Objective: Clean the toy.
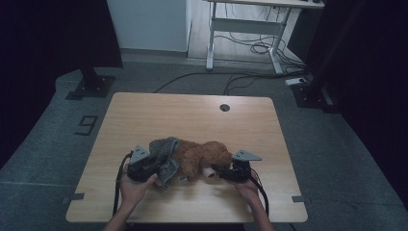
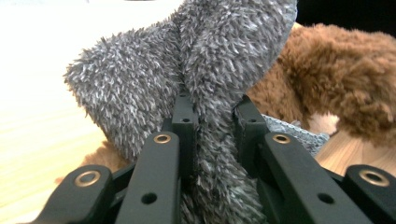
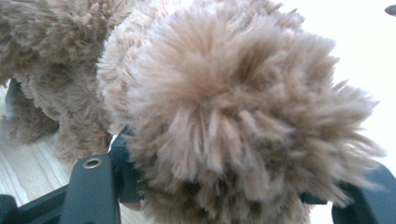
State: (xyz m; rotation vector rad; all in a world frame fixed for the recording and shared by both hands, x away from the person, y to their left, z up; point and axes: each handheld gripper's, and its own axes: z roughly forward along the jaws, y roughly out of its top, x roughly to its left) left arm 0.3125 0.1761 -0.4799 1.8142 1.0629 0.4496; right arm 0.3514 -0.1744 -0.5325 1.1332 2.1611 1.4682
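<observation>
While jaws grip, plush toy [image 1: 199,159] mid-table [image 1: 192,115], edges clear

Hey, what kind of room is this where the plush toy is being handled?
Probably a lab or recording workspace, not a home: a bare wooden table on grey carpet, loose cables on the floor under a height-adjustable desk, and dark stands at the sides.

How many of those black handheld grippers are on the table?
2. The left gripper is at the plush toy's left side, clamping grey fuzzy fabric. The right gripper is at the toy's right side, its jaws around brown fur.
</observation>
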